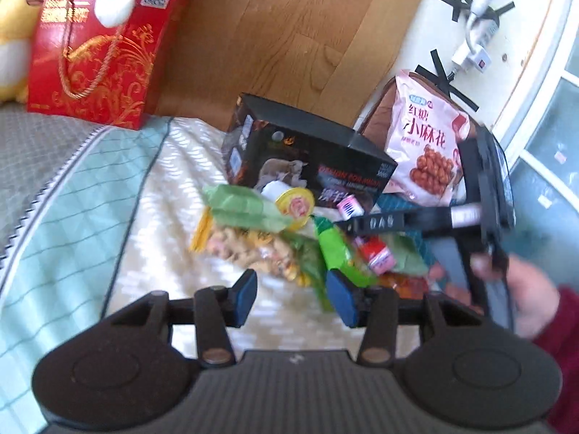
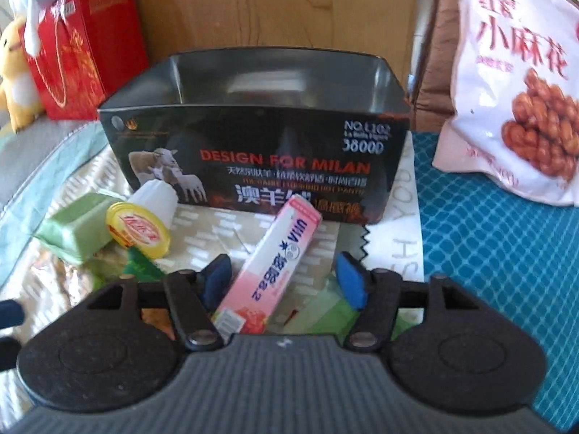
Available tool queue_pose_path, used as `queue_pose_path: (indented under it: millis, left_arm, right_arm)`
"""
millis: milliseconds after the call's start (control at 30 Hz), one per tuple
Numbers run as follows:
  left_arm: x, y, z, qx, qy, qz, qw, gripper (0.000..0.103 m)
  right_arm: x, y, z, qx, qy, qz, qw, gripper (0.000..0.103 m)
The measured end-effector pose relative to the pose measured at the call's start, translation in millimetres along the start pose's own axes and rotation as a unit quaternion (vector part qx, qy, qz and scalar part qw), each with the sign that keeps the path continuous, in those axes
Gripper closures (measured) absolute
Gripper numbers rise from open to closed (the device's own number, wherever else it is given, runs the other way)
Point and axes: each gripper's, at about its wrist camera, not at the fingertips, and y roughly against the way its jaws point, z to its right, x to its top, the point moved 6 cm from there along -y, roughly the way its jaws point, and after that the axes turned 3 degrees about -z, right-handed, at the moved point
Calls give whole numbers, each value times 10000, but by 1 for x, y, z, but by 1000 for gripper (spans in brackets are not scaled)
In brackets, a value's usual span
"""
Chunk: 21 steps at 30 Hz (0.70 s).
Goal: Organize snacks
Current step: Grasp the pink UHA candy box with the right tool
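Observation:
An open black box stands on the bed behind a pile of snacks. The pile holds a green packet, a yellow-lidded cup, a pink candy stick and a green tube. My left gripper is open and empty above the pile's near edge. My right gripper is open, with the pink candy stick lying between its fingers, untouched. The right gripper also shows in the left wrist view.
A large pink snack bag leans at the right on a blue cloth. A red gift box and a yellow plush toy stand at the back left against a wooden headboard.

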Motion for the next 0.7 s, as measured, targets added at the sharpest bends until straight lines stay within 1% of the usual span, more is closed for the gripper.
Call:
queue_pose_path:
  millis: [67,100,133,167,200,233,300,400,467,500,533,600,633,667,700]
  left_arm:
    - [-6,5,-1,89,-53,41,9999,58]
    - [-8,8,-2,116,-73,60,9999,58]
    - [-9,9,-4,133,-88,80,9998,58]
    - [-10,12,-6,155,-97,110,9998,58]
    - [-11,15,-8,174,-91,140,9997,58]
    - [-12,17,-11,185,-57,171,9997,58]
    - [-12,22,-19,217,58,216,9995,58]
    - [-12,28,-33,298,278,281,9988,58]
    - [-12,33,-42,336,414,344,9980,58]
    - [-12,36,-47,356,467,383,9975,58]
    - [-12,38,-50,376,504,418,9971,58]
    - [-13,42,-56,417,579,454,9964,58]
    - [-13,43,-58,431,603,458,9962,58]
    - [-14,43,-61,450,628,453,9960,58]
    - [-15,43,-62,461,648,438,9959,58]
  right_arm:
    - [7,-6,6,45,-48,-181,9998,35]
    - [8,-6,6,43,-23,-250,9997,39]
    - [8,-4,4,36,11,-285,9996,47]
    - [8,-1,2,81,74,-279,9996,64]
    - [10,0,-3,52,135,-271,9995,70]
    - [8,5,-7,52,240,-195,9995,72]
    - [1,18,-18,-36,556,119,9984,75]
    - [-9,48,-35,-210,994,810,9915,77]
    - [-16,70,-49,-203,1352,1270,9824,77]
    - [-19,78,-57,-160,1553,1425,9774,77]
    - [-25,85,-66,-118,1797,1538,9715,77]
    - [-39,92,-85,68,2274,1635,9600,77]
    - [-49,94,-95,193,2542,1667,9525,77]
    - [-61,96,-106,252,2908,1746,9404,77]
    - [-72,96,-116,222,3256,1806,9278,76]
